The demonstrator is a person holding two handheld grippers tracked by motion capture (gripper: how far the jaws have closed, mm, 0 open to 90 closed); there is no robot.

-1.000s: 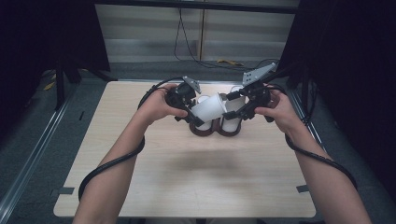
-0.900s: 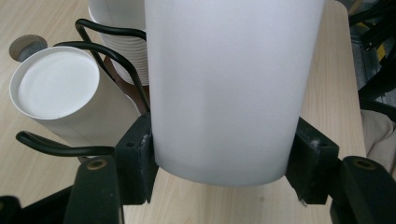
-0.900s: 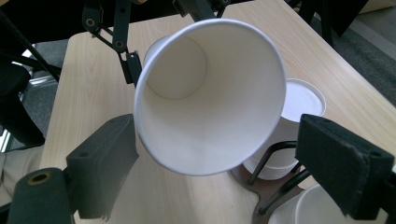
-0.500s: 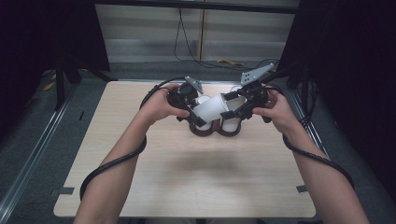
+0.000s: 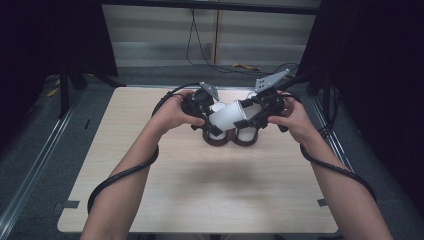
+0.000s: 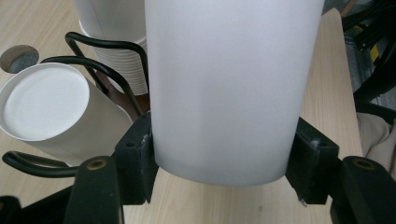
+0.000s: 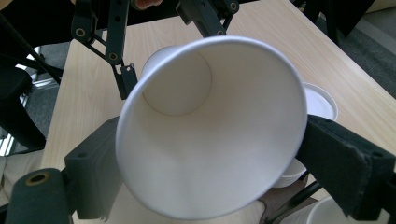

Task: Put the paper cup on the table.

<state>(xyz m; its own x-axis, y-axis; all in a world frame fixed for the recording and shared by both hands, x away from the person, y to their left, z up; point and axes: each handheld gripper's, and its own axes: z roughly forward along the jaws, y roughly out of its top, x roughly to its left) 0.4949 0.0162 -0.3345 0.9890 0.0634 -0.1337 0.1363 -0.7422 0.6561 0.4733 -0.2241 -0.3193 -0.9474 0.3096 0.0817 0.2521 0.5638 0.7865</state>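
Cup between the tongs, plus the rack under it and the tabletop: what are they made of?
Cup: looks like white paper, matte; thin rolled rim and a recessed base inside in the right gripper view. Could be coated, can't tell.
Rack: probably black metal wire, slightly glossy; thin bent rods holding stacked cups.
Tabletop: pale wood-look surface, likely laminate; faint grain, low sheen.

A light wooden table [image 5: 200,190] stands on a grey floor [image 5: 45,150]. Behind the table, dark curtains [image 5: 375,75] hang.
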